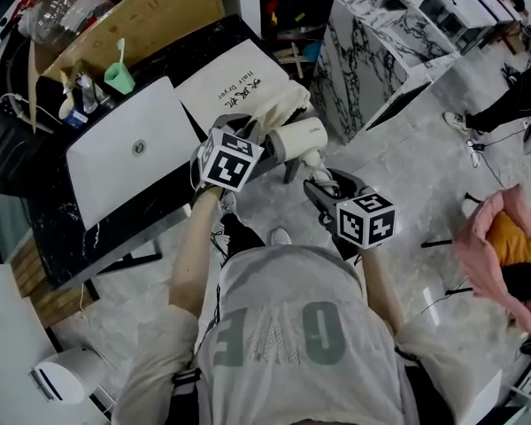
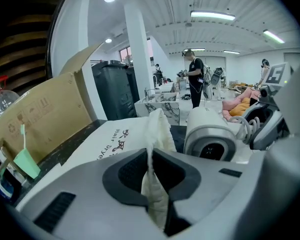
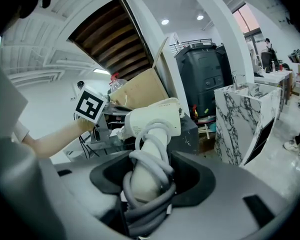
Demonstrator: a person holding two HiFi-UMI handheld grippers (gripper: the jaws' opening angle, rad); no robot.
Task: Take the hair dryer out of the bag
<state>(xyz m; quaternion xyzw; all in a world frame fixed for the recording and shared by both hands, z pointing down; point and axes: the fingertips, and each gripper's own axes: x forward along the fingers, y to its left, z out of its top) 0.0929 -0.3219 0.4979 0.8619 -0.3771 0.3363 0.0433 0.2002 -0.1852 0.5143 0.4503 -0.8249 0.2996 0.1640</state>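
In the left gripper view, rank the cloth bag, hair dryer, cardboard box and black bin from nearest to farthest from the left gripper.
1. cloth bag, pinched in the jaws.
2. hair dryer, just beyond, right.
3. cardboard box, far left.
4. black bin, behind the box.

My left claw (image 1: 264, 145) pinches the cloth bag (image 1: 239, 91) on the bench (image 1: 44, 215) while my right claw (image 1: 323, 184) grips the hair dryer (image 1: 303, 137) beside it.

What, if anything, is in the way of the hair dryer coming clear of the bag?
Nothing visible: the hair dryer, gripped by its handle in the right gripper, appears already outside the bag, whose mouth edge the left gripper pinches aside.
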